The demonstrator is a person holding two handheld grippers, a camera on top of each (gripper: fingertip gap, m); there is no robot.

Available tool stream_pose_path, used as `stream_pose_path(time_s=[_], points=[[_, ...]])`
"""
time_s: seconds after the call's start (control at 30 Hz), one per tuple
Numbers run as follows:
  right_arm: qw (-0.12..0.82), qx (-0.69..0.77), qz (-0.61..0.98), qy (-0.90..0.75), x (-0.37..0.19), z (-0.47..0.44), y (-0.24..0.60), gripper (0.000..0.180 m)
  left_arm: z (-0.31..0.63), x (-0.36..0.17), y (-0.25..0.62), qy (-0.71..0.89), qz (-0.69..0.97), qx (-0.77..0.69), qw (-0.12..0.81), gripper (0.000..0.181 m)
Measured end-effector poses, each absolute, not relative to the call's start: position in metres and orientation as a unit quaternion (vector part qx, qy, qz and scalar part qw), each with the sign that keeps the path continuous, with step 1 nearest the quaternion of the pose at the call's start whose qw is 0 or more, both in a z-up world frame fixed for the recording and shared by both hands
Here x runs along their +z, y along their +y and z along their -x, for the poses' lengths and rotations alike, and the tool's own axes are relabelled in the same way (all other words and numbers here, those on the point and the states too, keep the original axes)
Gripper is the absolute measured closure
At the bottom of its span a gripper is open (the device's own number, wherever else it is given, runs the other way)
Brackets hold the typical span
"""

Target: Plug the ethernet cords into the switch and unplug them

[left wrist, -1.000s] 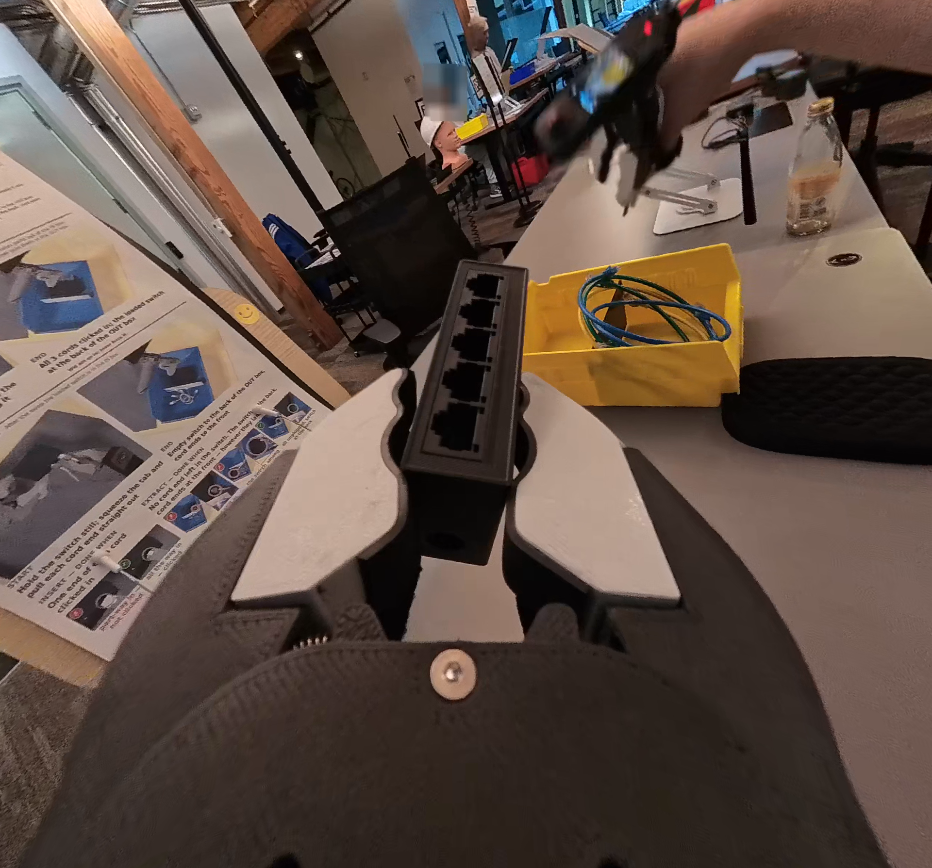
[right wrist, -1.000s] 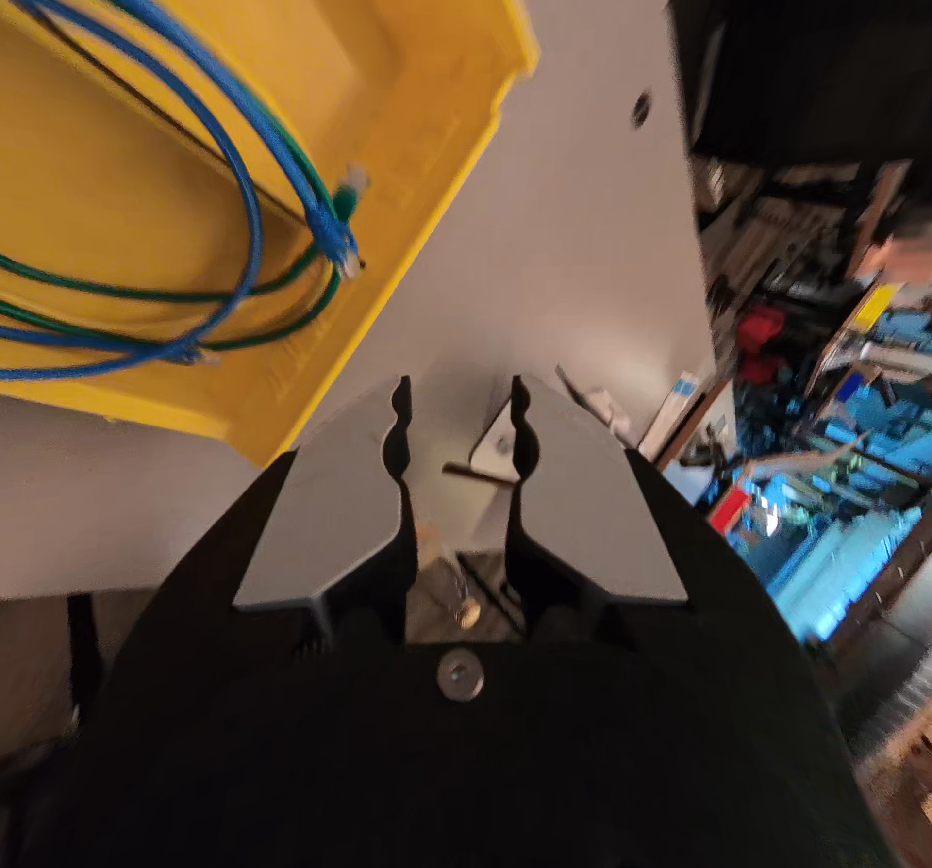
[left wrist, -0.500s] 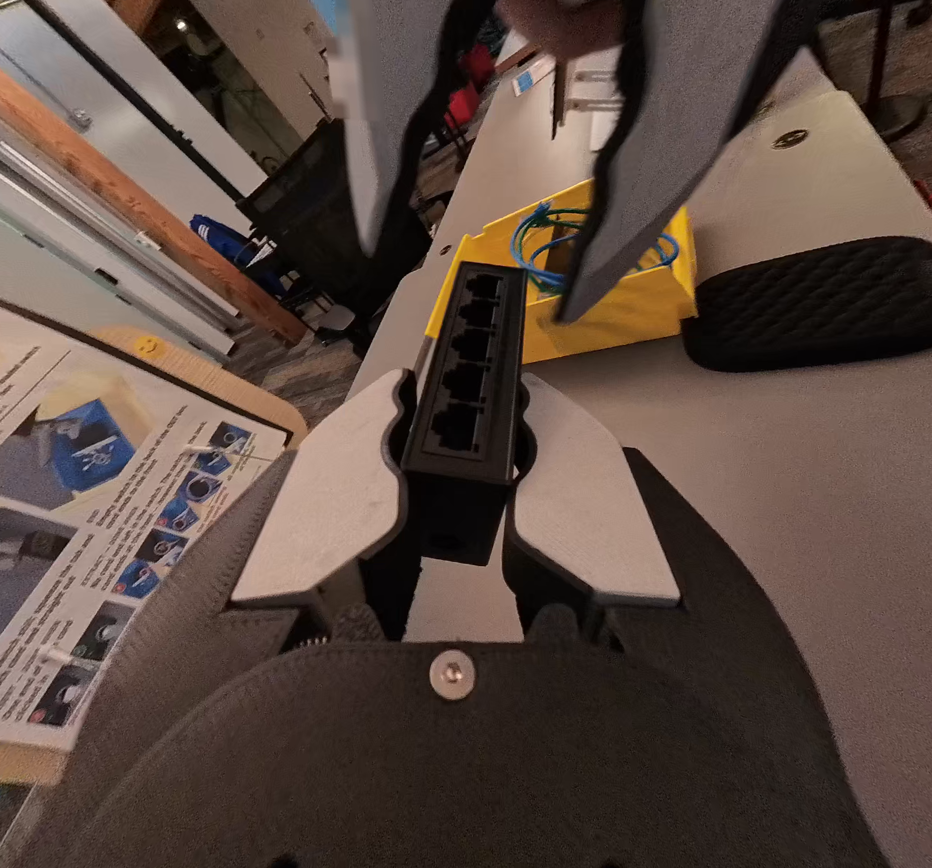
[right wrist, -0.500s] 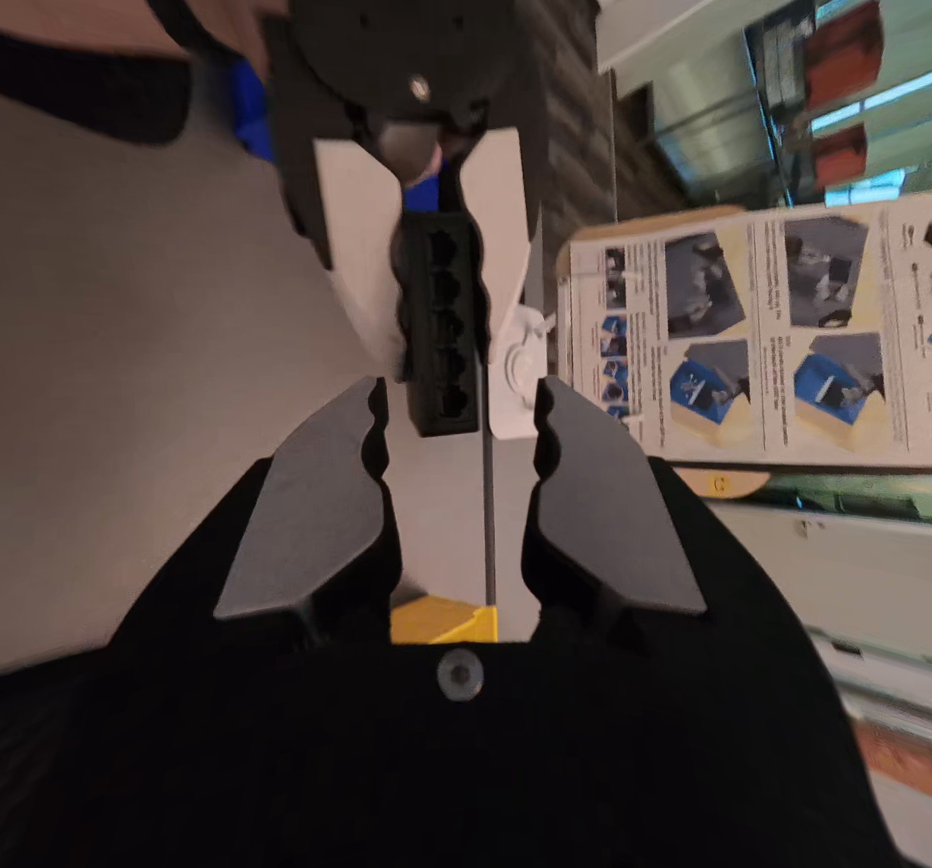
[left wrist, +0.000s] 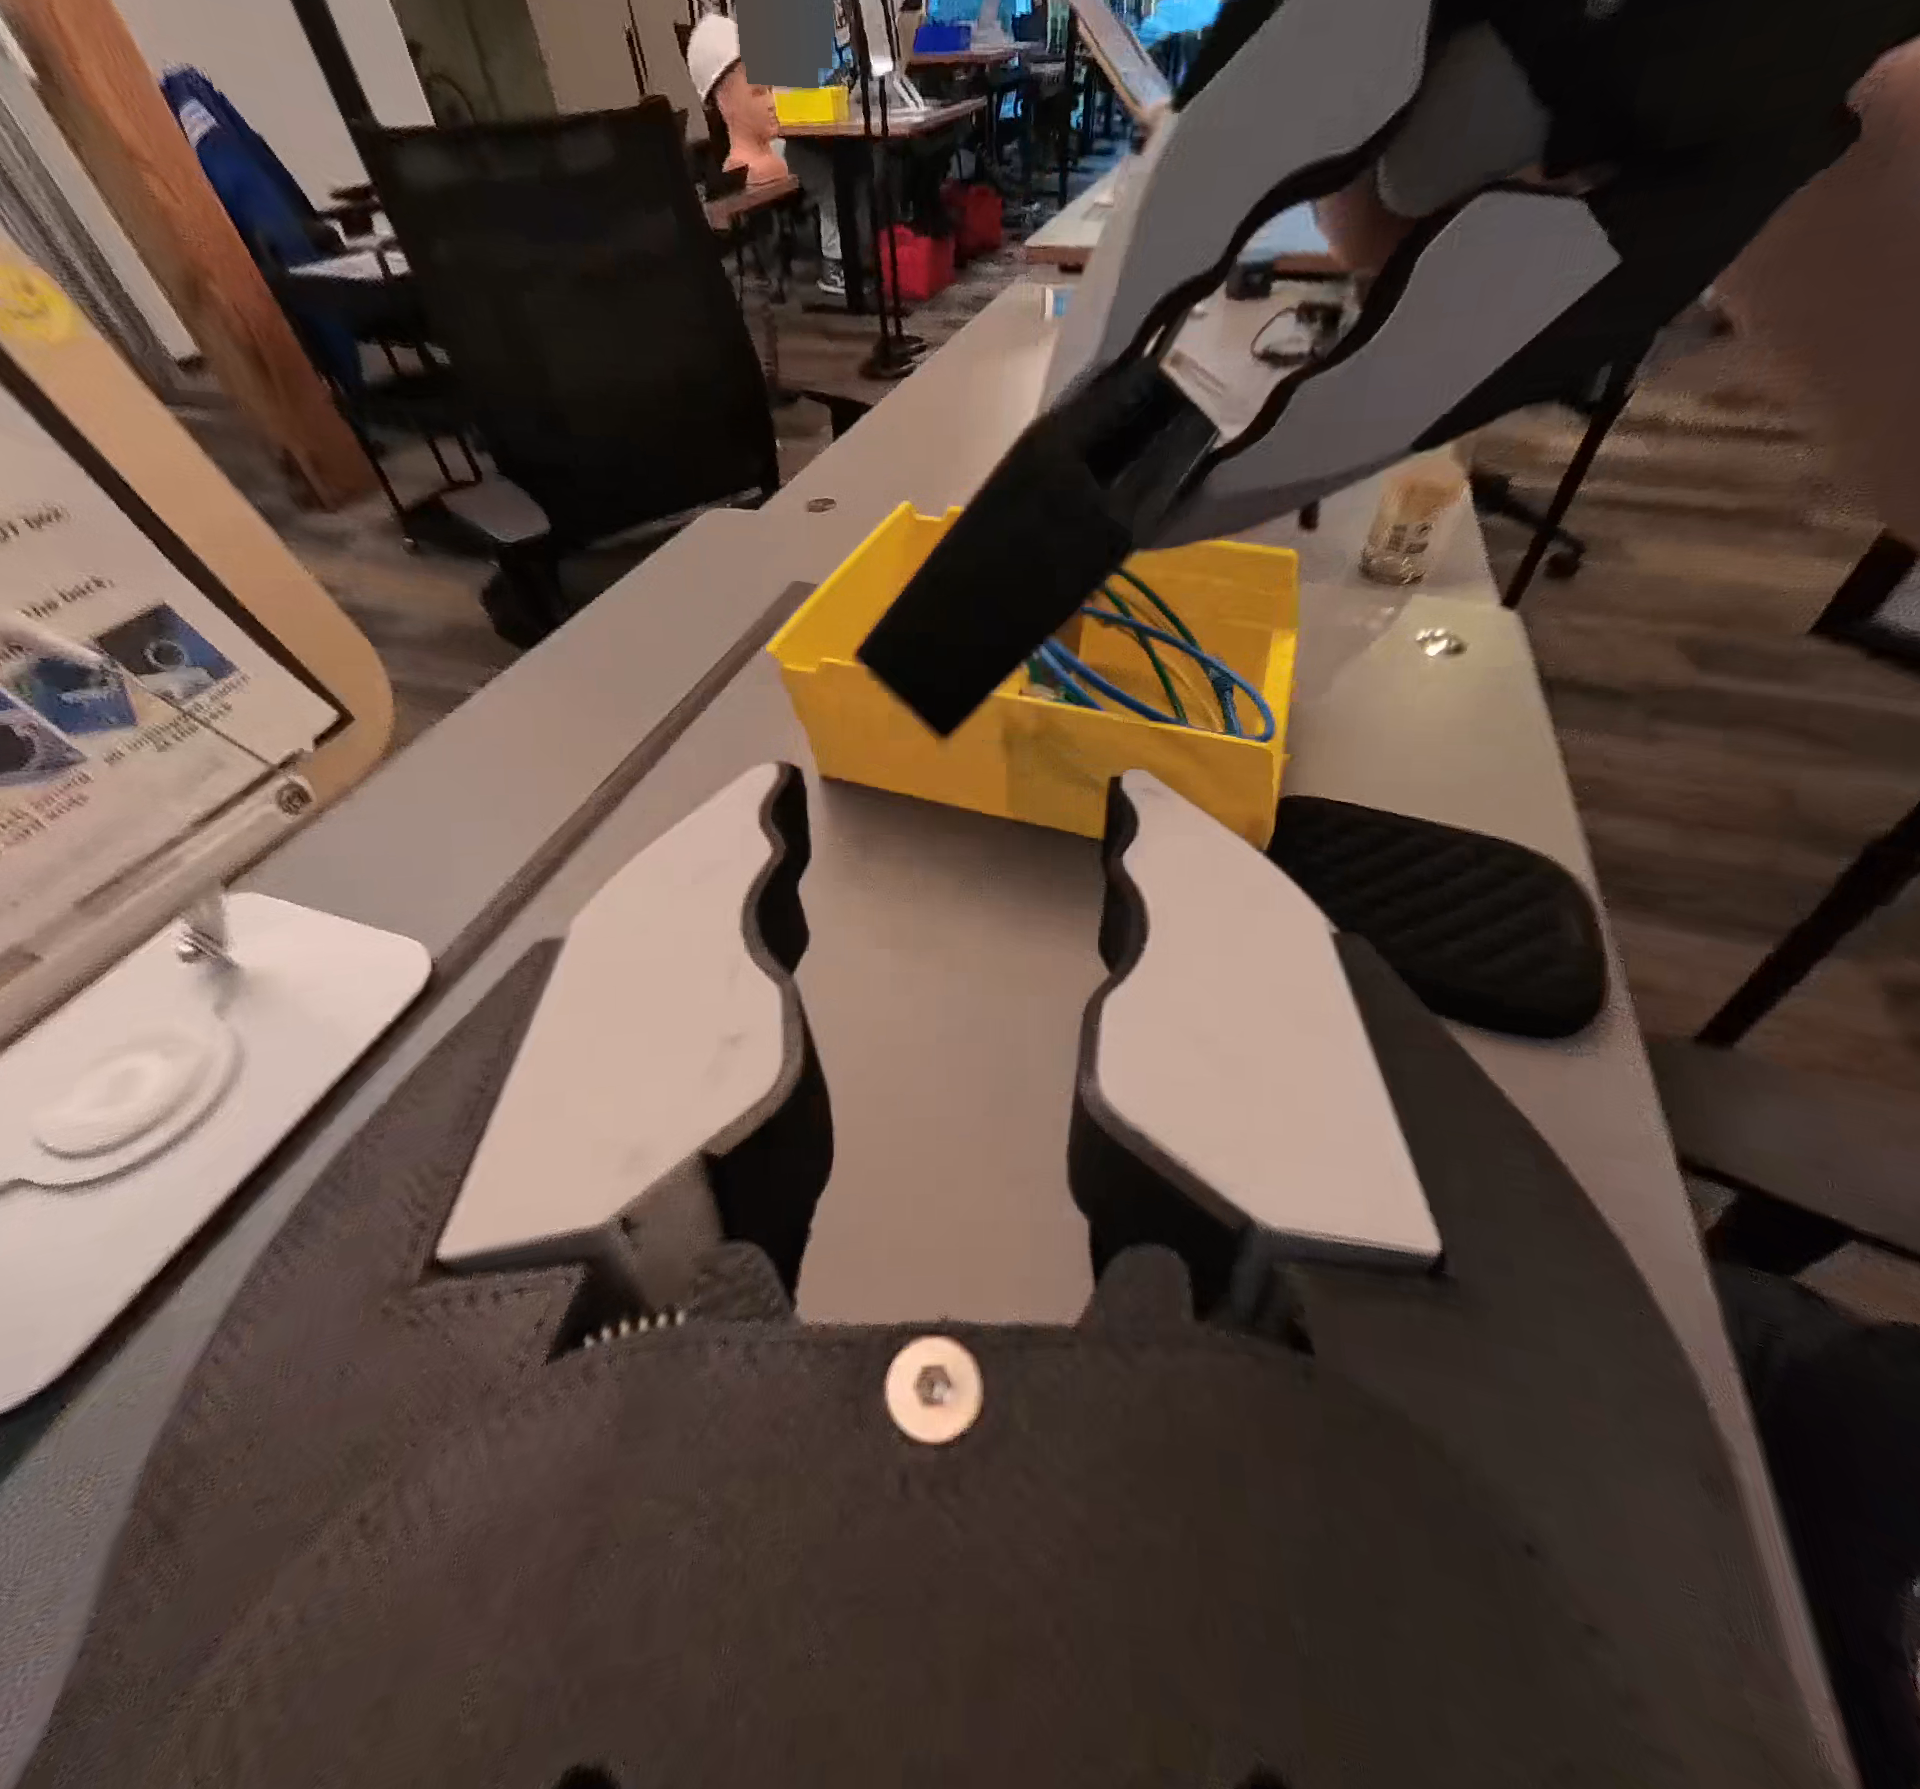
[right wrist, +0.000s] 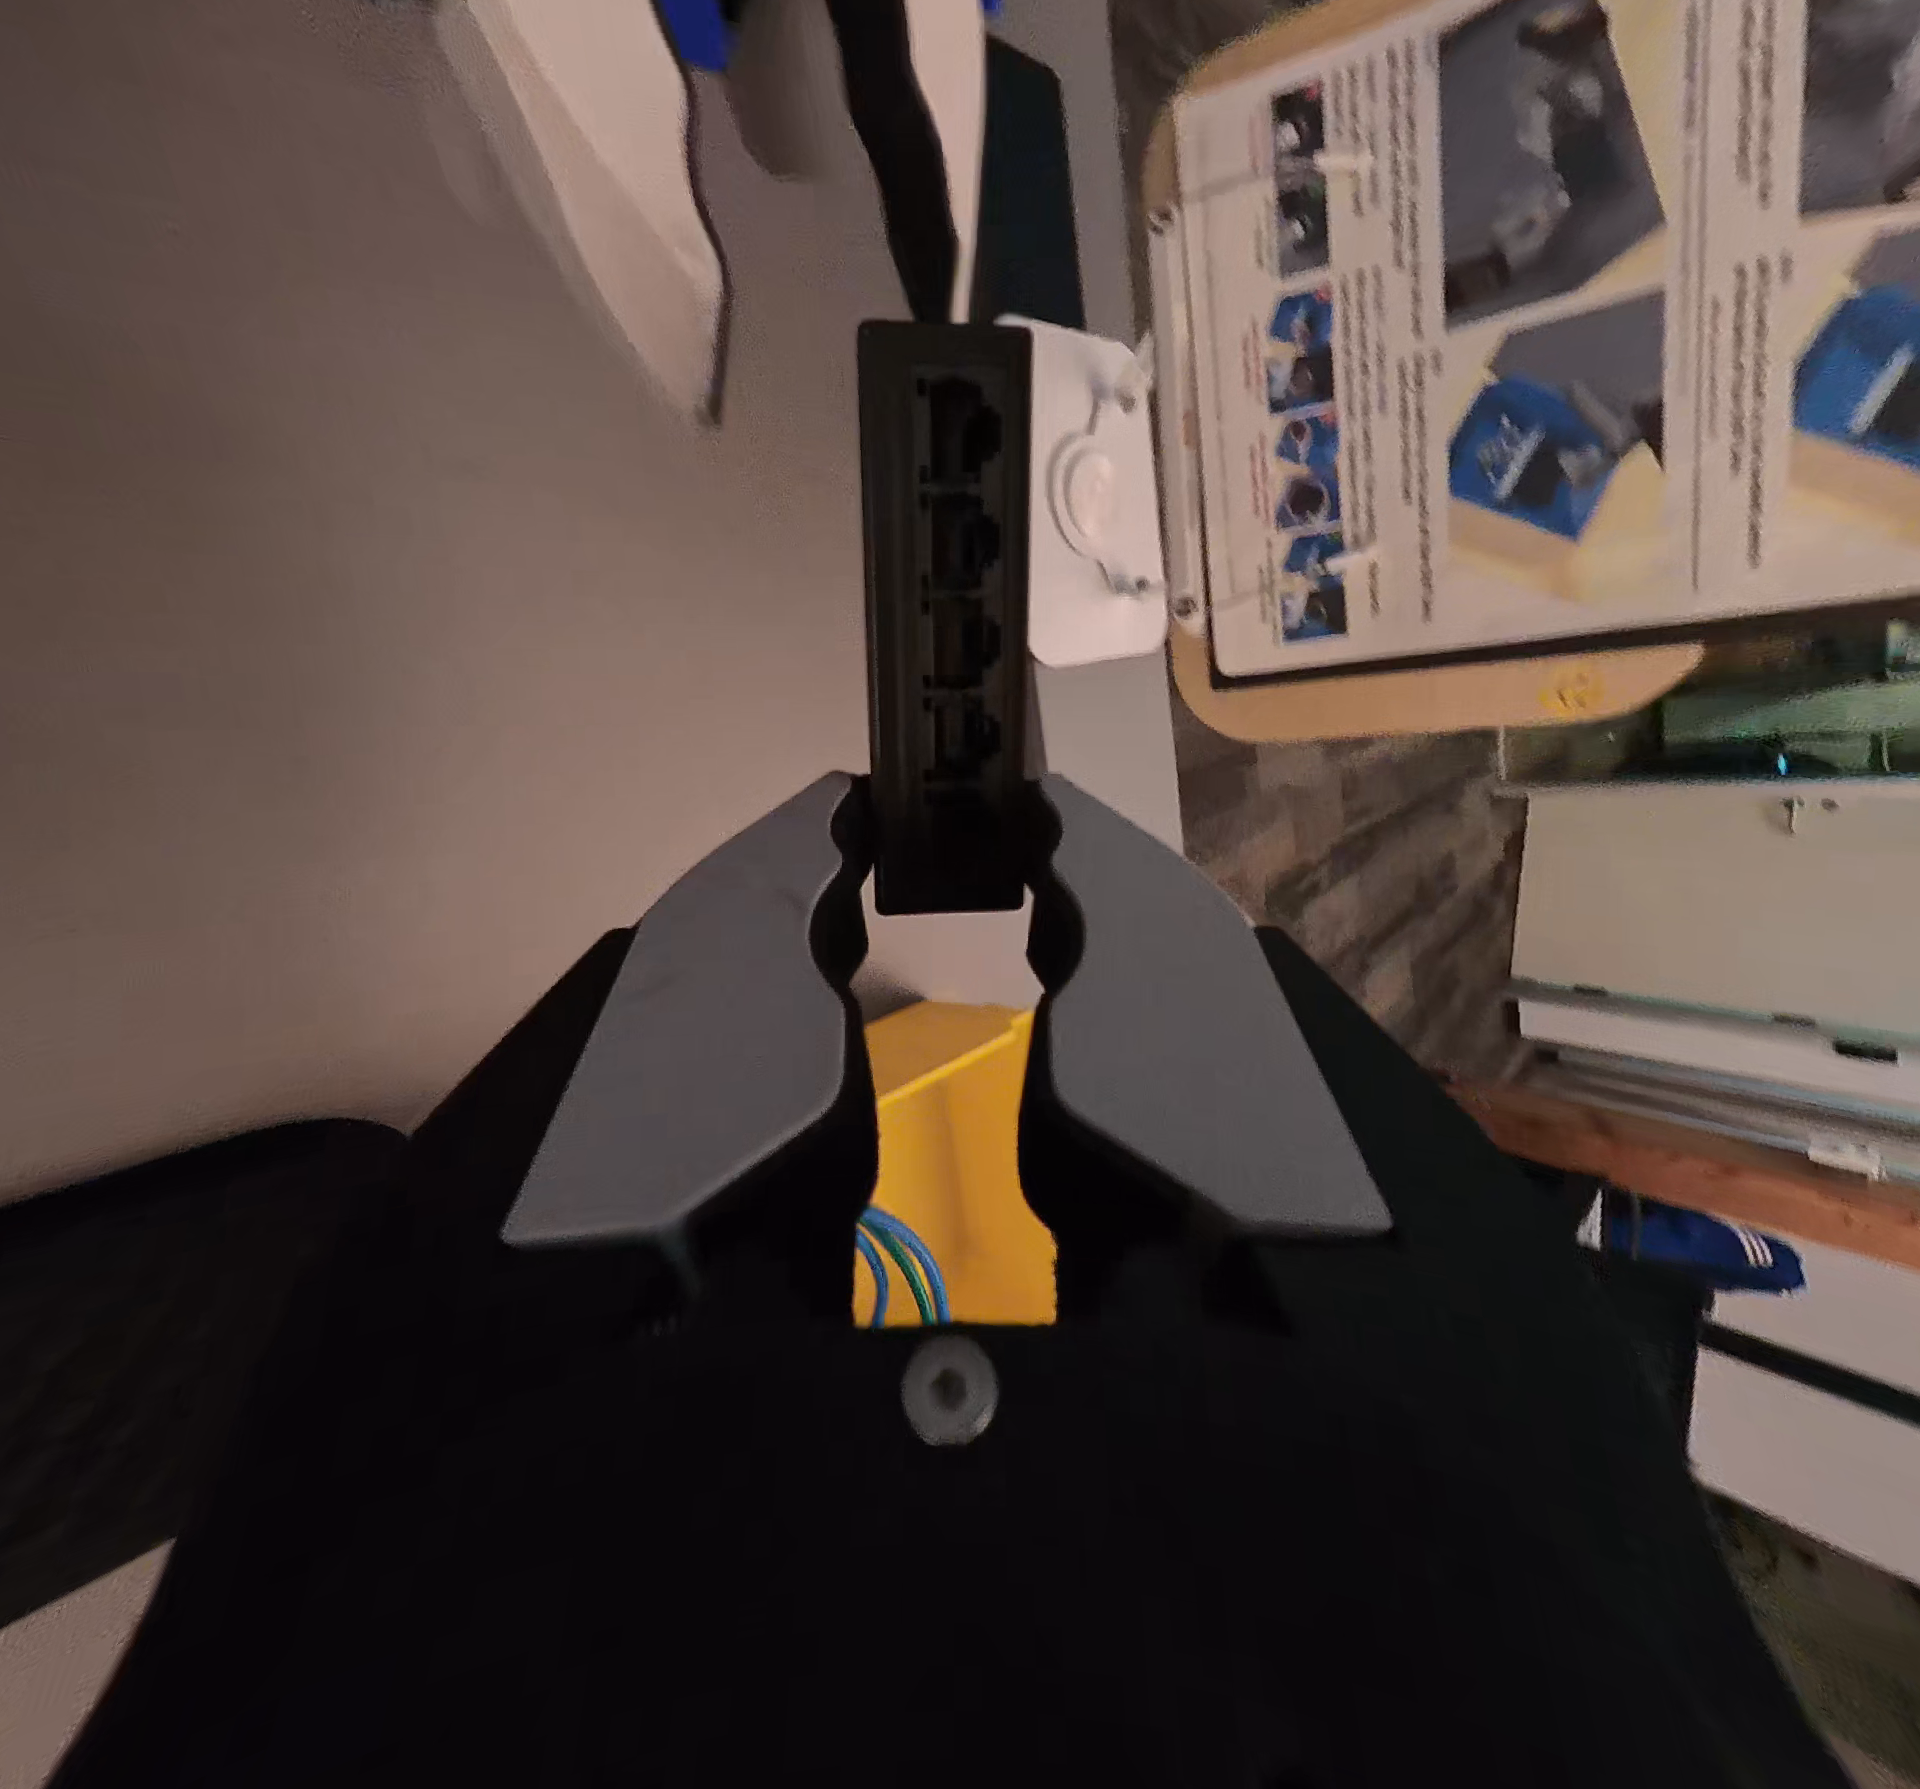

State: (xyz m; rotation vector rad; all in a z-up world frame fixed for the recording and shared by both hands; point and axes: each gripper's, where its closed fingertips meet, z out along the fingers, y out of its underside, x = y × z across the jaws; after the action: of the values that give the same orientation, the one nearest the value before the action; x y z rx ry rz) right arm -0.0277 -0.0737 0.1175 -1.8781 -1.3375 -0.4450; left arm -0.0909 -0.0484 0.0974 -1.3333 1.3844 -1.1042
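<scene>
The black switch point(right wrist: 948, 617) with a row of empty ports is clamped at its near end by my right gripper point(right wrist: 948, 804), which holds it in the air. In the left wrist view the switch point(left wrist: 997, 596) hangs from the right gripper point(left wrist: 1174, 451) above the yellow bin point(left wrist: 904, 711). Blue and green ethernet cords point(left wrist: 1153, 659) lie coiled inside that bin. My left gripper point(left wrist: 951, 825) is open and empty, low over the grey table point(left wrist: 935, 1064), just in front of the bin.
A black padded rest point(left wrist: 1444, 908) lies right of the bin. An instruction board point(left wrist: 125, 679) on a white stand point(left wrist: 156, 1043) stands at the left. A bottle point(left wrist: 1403, 524) stands behind the bin. A black chair point(left wrist: 571, 305) is beyond the table's left edge. The tips of one gripper are about 8 cm away from the tips of the other.
The switch has passed from my left gripper to my right one. My left gripper has opened and drawn back; my right gripper has closed on the switch and lifted it over the bin.
</scene>
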Motion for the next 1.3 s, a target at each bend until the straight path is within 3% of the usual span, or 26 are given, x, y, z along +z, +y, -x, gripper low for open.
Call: stream_pose_path(time_s=[0.43,0.53,0.67,0.97,1.3], points=[[0.374,-0.251,0.808,-0.38,0.125,-0.134,-0.076,0.151,0.106,0.116,-0.011,0.451,0.577,-0.518,0.442,0.119],[0.342,-0.257,0.831,-0.357,0.103,-0.175,-0.072,0.151,0.109,0.124,-0.019,0.459,0.546,-0.552,0.431,0.094],[0.278,-0.25,0.858,-0.352,0.059,-0.217,-0.064,0.151,0.113,0.129,-0.015,0.45,0.539,-0.558,0.443,0.084],[0.129,-0.123,0.917,-0.358,-0.036,-0.264,-0.046,0.151,0.122,0.139,-0.001,0.426,0.54,-0.515,0.511,0.084],[0.049,0.029,0.92,-0.388,-0.102,-0.268,-0.045,0.152,0.123,0.146,-0.004,0.427,0.53,-0.489,0.546,0.083]])
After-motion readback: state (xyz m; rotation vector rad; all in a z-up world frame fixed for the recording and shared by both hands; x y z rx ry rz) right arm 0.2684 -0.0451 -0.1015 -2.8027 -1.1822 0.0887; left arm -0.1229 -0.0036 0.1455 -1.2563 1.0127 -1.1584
